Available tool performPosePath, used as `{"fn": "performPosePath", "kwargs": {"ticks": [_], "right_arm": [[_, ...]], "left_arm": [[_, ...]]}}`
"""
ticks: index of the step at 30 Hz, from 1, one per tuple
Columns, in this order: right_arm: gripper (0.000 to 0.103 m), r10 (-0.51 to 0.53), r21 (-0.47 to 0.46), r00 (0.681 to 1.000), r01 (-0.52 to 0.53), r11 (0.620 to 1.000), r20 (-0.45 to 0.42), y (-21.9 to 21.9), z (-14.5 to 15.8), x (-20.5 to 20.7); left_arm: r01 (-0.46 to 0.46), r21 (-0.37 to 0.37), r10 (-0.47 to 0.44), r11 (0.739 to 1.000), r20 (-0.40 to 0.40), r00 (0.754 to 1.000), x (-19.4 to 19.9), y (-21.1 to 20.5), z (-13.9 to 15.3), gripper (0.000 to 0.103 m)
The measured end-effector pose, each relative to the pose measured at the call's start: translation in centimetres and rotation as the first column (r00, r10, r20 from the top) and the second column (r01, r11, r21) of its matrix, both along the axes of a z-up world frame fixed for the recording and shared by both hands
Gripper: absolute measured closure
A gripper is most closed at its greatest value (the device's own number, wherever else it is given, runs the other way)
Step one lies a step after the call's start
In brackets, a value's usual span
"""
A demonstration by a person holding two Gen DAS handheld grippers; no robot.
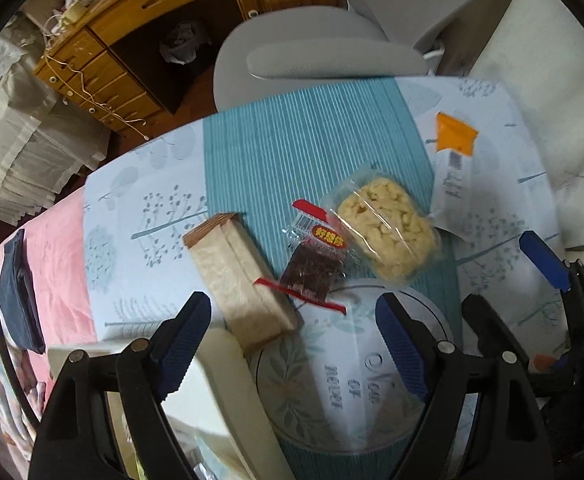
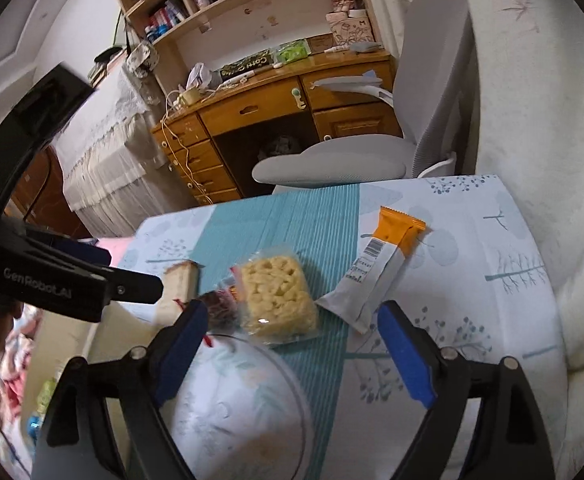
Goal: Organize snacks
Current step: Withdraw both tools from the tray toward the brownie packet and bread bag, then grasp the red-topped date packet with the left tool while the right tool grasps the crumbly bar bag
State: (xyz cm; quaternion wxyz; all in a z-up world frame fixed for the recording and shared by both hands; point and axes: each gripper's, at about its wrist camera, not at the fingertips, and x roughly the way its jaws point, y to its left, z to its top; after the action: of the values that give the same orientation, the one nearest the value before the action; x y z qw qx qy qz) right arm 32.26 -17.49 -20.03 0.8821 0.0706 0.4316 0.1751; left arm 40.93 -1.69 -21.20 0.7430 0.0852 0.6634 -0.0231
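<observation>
Four snacks lie on the patterned tablecloth (image 1: 152, 216). They are a wrapped cake slice (image 1: 240, 276), a dark red packet (image 1: 315, 264), a yellow puffed rice cake (image 1: 387, 228) in clear film and an orange-and-white bar (image 1: 451, 160). A round leaf-printed plate (image 1: 331, 380) sits just in front of them, with the red packet's edge over its rim. My left gripper (image 1: 292, 344) hangs open above the plate and the cake slice, holding nothing. My right gripper (image 2: 292, 352) is open and holds nothing, hovering over the plate (image 2: 244, 400), short of the rice cake (image 2: 278, 300) and the bar (image 2: 375, 264).
A white box (image 1: 228, 380) stands left of the plate. A grey chair (image 2: 331, 160) and a wooden desk (image 2: 252, 112) stand beyond the table's far edge. A white cushion (image 2: 531, 120) bulges along the right. A dark blue pouch (image 1: 20, 292) lies on pink cloth at the left.
</observation>
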Motion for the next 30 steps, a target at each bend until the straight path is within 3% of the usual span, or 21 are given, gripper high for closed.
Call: {"fn": "performPosePath", "kwargs": {"ticks": [8,17,24,30], "right_arm": [[0.015,0.071,-0.052,0.997,-0.071,0.996,-0.015,1.8,-3.7,1.5],[0.015,0.121,-0.112,0.992,-0.125,0.986,-0.042,3.8,-6.1,2.2],[0.016,0.14,-0.145,0.99,-0.143,0.979,-0.025,4.7,-7.1,2.4],[0.037,0.167,-0.192,0.986,-0.166,0.967,-0.011,5.3,-7.6,2.5]], "left_arm": [[0.017,0.039,-0.014,0.999,-0.063,0.998,2.1,-0.5,-3.8,0.019],[0.061,0.054,-0.054,0.997,-0.126,0.991,2.7,-1.4,-6.2,0.02],[0.055,0.064,-0.043,0.996,-0.164,0.985,3.0,-1.0,-8.0,0.029],[0.052,0.058,-0.041,0.997,-0.179,0.983,2.6,-1.0,-8.9,0.036]]}}
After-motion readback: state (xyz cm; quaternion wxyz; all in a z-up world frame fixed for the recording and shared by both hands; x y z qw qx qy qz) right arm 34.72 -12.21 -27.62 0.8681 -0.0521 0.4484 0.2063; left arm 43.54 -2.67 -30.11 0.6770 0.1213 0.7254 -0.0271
